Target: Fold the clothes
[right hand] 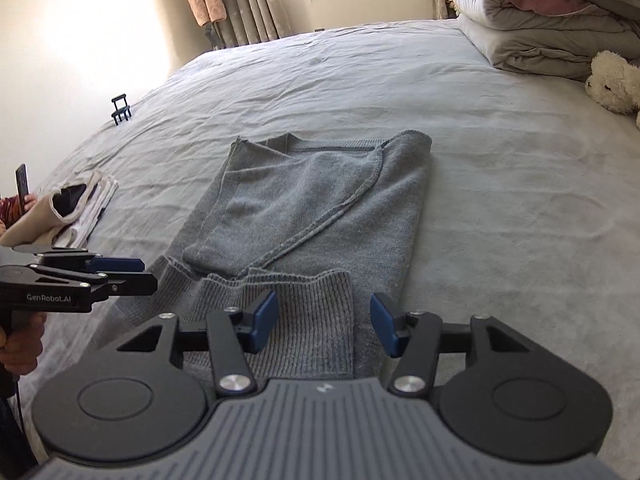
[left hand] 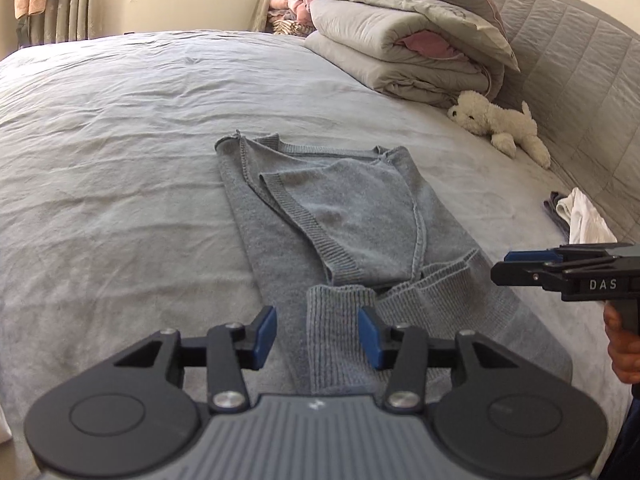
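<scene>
I see my left tool (left hand: 317, 336) and right tool (right hand: 324, 322) both spread apart, seemingly just above the grey sweater (left hand: 352, 216) on the bed (left hand: 120, 140).

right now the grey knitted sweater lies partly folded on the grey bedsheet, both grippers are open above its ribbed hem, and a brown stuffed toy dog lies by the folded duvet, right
Not quite: the stuffed toy dog is white, not brown, as the left wrist view shows. The rest holds: the grey knitted sweater lies partly folded on the grey bedsheet, and the left gripper and right gripper are open above its ribbed hem, near the folded duvet.
</scene>
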